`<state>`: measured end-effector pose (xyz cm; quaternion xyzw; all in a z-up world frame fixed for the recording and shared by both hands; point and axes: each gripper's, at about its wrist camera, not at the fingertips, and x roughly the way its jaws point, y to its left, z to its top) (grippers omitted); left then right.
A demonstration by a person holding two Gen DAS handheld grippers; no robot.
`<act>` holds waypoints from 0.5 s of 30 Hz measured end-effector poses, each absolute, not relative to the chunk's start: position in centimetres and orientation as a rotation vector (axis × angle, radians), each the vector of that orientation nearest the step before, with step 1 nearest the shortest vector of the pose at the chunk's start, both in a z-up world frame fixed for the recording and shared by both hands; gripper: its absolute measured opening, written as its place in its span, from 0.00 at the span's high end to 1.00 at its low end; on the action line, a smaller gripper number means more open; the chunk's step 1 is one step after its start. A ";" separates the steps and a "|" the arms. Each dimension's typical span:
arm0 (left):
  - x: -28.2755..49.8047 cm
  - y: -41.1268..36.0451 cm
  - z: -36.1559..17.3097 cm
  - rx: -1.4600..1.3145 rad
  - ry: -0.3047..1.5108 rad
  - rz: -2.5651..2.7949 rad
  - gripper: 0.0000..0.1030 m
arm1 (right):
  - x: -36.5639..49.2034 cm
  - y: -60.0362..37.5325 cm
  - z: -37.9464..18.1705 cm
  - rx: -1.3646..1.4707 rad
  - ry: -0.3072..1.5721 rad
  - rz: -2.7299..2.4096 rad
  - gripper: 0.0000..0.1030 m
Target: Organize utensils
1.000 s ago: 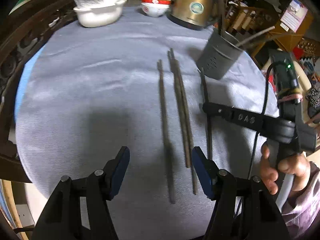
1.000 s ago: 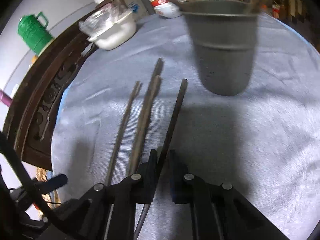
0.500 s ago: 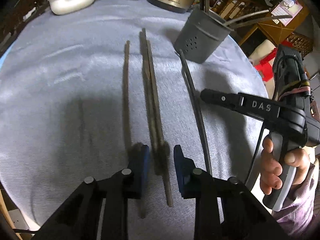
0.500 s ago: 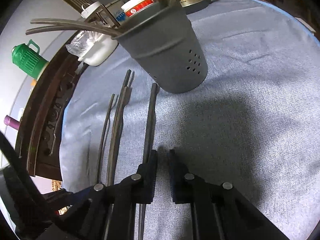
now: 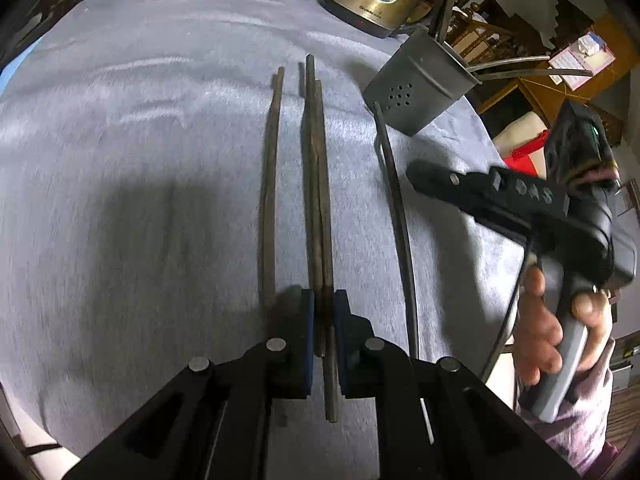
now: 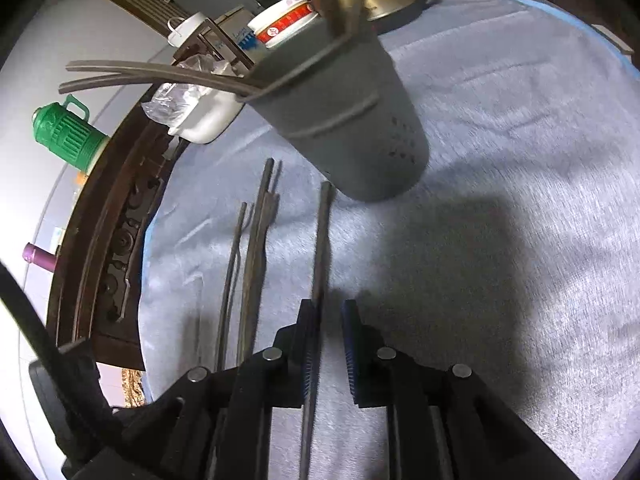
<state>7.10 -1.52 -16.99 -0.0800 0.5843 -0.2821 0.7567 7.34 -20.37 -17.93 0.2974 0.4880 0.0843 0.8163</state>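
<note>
The left gripper (image 5: 321,312) is clamped on 2 chopsticks (image 5: 318,184) lying on the cloth (image 5: 140,160). The right gripper (image 6: 327,334), jaws opening, has 1 chopstick (image 6: 320,248) against its left pad. Ahead of it stands the grey utensil holder (image 6: 352,120).

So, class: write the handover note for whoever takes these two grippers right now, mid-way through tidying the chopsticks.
Left gripper: shut on the middle pair of chopsticks, which lies on the grey cloth.
Right gripper: jaws opening; the rightmost chopstick lies between them against the left pad, its tip near the grey holder.
One single chopstick lies loose left of the pair.
Done: several chopsticks already stand in the holder.
Left: lift the pair into the holder, then the two singles.
</note>
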 end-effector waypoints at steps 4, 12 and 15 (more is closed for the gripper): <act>5.4 -0.9 -17.2 -0.191 1.302 -0.626 0.91 | 8.8 -19.2 -18.0 0.573 1.065 0.128 0.83; 5.6 -1.4 -15.7 -0.162 1.309 -0.661 0.91 | 9.8 -17.2 -17.9 0.425 1.071 0.100 0.90; 6.9 -1.9 -14.8 -0.136 1.277 -0.637 0.91 | 9.0 -17.6 -17.9 0.414 1.091 0.118 0.90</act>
